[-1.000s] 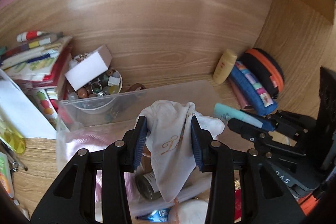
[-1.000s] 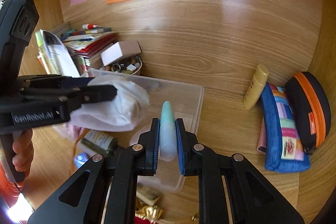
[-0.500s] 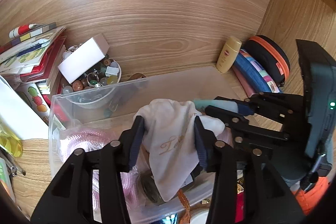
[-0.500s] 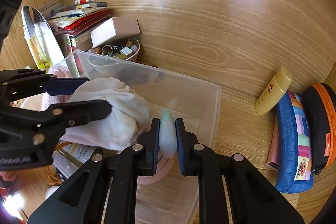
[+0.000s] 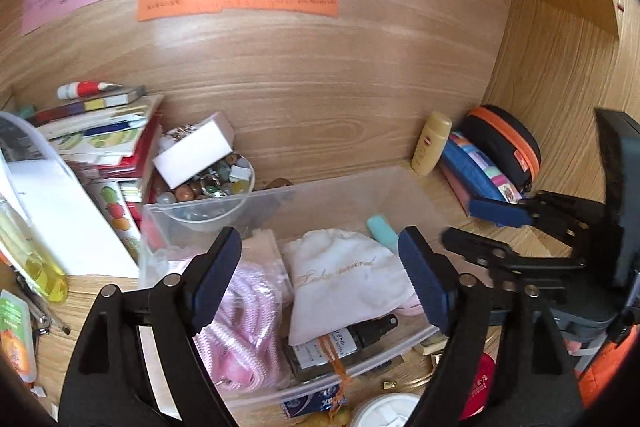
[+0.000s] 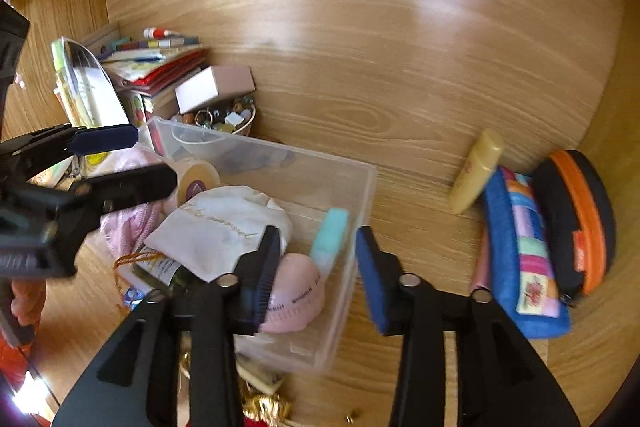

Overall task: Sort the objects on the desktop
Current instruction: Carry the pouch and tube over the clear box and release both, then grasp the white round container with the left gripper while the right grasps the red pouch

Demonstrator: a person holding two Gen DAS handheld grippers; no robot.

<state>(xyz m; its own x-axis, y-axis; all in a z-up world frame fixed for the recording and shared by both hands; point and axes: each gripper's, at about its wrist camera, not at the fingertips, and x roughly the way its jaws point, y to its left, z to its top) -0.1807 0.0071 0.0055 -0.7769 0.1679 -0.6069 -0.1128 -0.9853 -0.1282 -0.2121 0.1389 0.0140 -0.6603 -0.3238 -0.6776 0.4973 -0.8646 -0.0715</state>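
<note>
My left gripper (image 5: pixel 320 267) hangs over the clear plastic box (image 5: pixel 352 183), its jaws spreading apart and pressing on nothing; the white cloth pouch (image 5: pixel 344 279) lies loose in the box between and beyond the two blue pads, touching neither that I can see. My right gripper (image 6: pixel 316 267) is over the same box from the other side, its jaws also opening, and the teal tube (image 6: pixel 332 235) sits inside the box against the wall at the three o'clock side, seen in the gap between the pads but apart from both. In the right view the pouch rests at about ten o'clock from the tube, lying over a dark spray bottle (image 5: pixel 344 339), with a pink round case (image 6: pixel 296 295) just below the tube toward six o'clock. A coiled pink cord (image 5: pixel 244 323) fills the box's nine o'clock side in the left view. Behind the box at eleven o'clock stands a bowl of beads (image 5: pixel 208 195) with a small white carton (image 5: pixel 192 155) propped on it, and a stack of books (image 5: pixel 104 131) beyond that. At two o'clock on the wooden desk (image 5: pixel 304 115) are a yellow bottle (image 5: pixel 430 143), a blue pencil case (image 5: pixel 476 167) and a black-and-orange pouch (image 5: pixel 504 143) touching one another.
</note>
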